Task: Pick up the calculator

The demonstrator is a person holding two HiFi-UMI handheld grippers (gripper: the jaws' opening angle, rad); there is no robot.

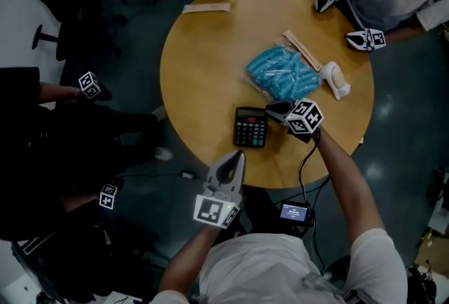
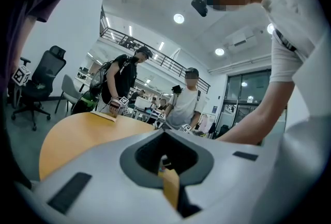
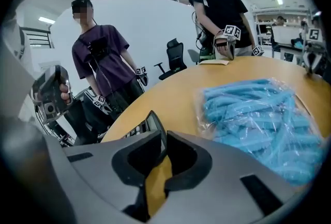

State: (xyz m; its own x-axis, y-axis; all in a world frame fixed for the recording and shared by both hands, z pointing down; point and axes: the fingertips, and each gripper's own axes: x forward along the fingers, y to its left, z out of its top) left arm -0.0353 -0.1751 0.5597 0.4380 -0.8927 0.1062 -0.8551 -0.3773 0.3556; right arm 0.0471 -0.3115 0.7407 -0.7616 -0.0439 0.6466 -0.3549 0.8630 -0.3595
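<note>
Calculator (image 1: 250, 127) lies keys up on the round table (image 1: 200, 71), near the rim closest to the person. The right gripper (image 1: 275, 111) meets it at the far right corner; in the right gripper view the jaws are closed on the thin dark edge of the calculator (image 3: 135, 132), which stands between them. The left gripper (image 1: 237, 157) hangs over the near rim, just short of the calculator, jaws together with nothing between them.

Progress, as a judgement: the grasp is made; the lift is left to do; whether the calculator has cleared the wood cannot be told, though its gripped corner looks tilted up.

Clearances: the bag of blue items (image 1: 283, 73) lies just beyond the right gripper, so room behind it is tight; the near rim is close, so a slip toward the person could drop the calculator off the table; bare wood lies open to the left; straight up is unobstructed.
</note>
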